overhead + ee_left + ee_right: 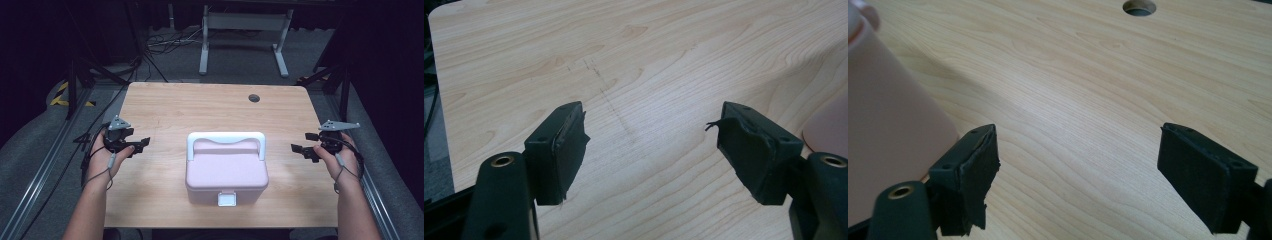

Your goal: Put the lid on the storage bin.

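I hold a two-jaw gripper in each hand, low over a pale wooden table [165, 105], one on each side of a pink storage box [226, 172]. The box sits near my edge of the table, centred between my hands and well apart from both. It has a white latch [226, 199] on the side facing me and a white carry handle [226, 139] folded toward the far side of the lid. The lid looks closed.

My left gripper [134, 144] has its jaws spread wide with nothing between them; in the left gripper view I see bare wood between the black pads [566, 150] and a sliver of the box at the right edge. My right gripper [304, 146] is likewise spread and empty, and in the right gripper view the box's pink wall [888, 125] looms just beside the left jaw.

To open the box well, I judge I should steady the body with one gripper while the other comes in low at the latch, square to its front, so the box does not slide.

Farther off, a round cable hole [254, 98] sits near the table's back edge. How the latch hinges is too small to make out, and the box's contents are hidden.
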